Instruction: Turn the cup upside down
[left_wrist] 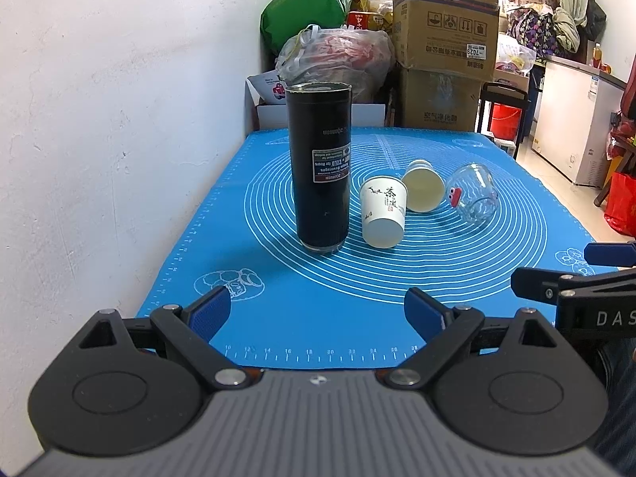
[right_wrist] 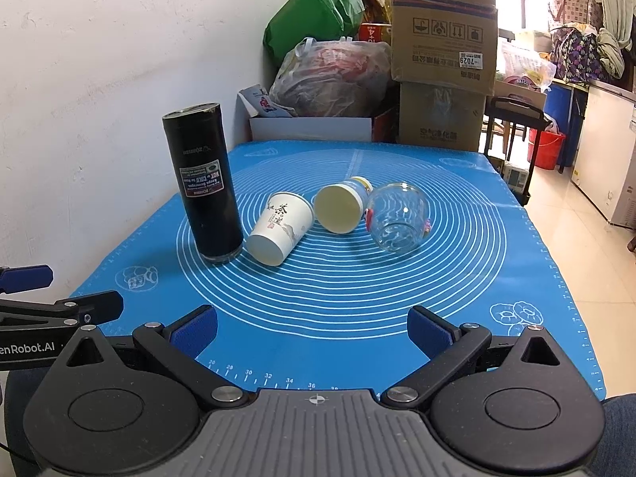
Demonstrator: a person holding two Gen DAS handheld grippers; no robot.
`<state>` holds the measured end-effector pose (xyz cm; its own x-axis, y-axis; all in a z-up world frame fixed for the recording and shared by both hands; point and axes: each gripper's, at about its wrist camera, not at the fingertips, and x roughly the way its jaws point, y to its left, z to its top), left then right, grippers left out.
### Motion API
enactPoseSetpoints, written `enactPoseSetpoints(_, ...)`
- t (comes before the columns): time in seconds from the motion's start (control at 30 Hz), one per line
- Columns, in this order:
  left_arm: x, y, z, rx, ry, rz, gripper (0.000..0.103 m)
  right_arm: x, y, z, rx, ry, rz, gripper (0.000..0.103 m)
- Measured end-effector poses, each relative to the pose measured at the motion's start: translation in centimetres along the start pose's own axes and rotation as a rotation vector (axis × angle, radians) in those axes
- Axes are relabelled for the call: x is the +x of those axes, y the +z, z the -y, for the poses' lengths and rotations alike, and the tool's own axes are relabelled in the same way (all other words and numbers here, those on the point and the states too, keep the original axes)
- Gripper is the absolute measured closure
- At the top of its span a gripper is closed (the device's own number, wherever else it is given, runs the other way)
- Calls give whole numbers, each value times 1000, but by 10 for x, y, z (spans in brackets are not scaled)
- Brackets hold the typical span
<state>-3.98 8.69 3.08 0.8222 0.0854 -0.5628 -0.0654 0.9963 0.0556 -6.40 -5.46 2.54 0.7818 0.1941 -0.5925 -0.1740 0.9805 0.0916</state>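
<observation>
Ahead of right hand-held gripper [right_wrist: 312, 328]: paper cup [right_wrist: 280, 227] on side, apart | both hand-held grippers wide

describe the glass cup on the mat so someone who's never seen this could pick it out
Find the blue mat with white rings, then the tall black flask standing near the wall. From it, a row of cups runs right; the glass cup lies at the far end. It alone is see-through, with a small red cartoon mark.

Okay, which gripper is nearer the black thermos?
Left. The left gripper faces the black thermos almost straight ahead. From the right gripper, the thermos sits off to its left, farther across the mat. Both hang open.
</observation>
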Motion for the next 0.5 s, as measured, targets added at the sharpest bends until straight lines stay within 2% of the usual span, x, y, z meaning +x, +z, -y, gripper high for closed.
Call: enactPoseSetpoints(0.5, 1, 0, 5, 14, 5, -2, 9, 1, -1, 2, 6, 5, -3, 0)
